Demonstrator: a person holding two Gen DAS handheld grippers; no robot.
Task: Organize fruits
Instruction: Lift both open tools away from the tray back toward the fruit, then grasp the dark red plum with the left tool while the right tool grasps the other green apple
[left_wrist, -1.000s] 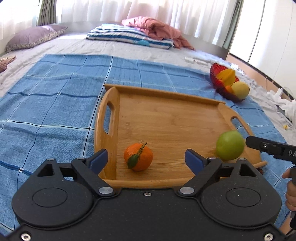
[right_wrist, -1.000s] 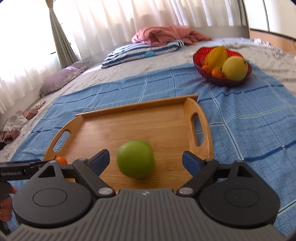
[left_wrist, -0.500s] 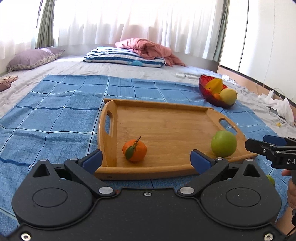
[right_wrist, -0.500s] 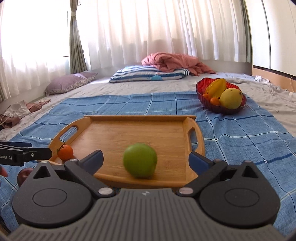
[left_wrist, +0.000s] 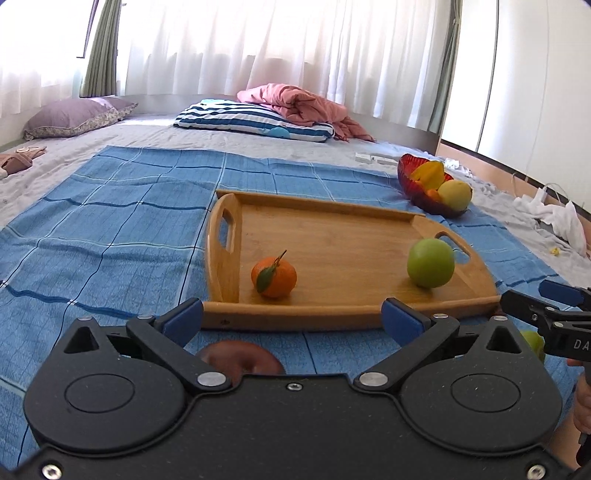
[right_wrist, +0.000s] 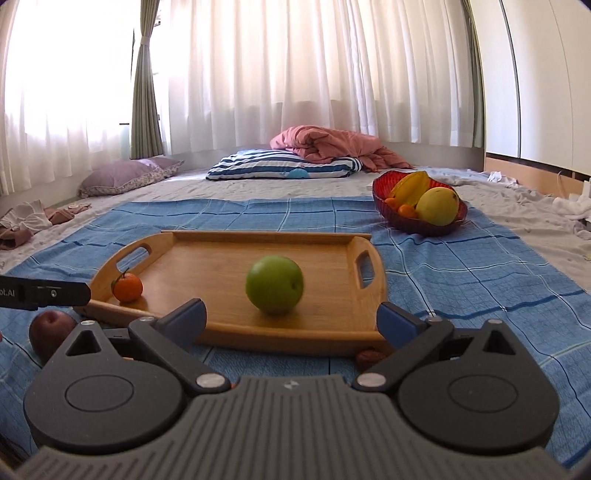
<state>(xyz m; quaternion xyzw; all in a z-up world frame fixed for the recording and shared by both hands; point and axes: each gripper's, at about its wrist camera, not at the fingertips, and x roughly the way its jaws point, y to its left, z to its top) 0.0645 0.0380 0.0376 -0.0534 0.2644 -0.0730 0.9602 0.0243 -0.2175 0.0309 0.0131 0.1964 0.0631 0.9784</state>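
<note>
A wooden tray lies on a blue checked cloth. On it rest an orange mandarin with a leaf and a green apple. My left gripper is open just short of the tray's near edge, empty. Under it a dark red fruit lies on the cloth. My right gripper is open and empty, also in front of the tray. A small brown fruit peeks out below it, and a green fruit lies beside the tray.
A red bowl with a yellow fruit, a starfruit and small oranges stands beyond the tray's right end. Pillows and a pink blanket lie at the back. White cloth lies at the right.
Both grippers have pulled back from the tray, leaving the mandarin and the green apple lying on it. The dark red fruit on the cloth has come into view.
</note>
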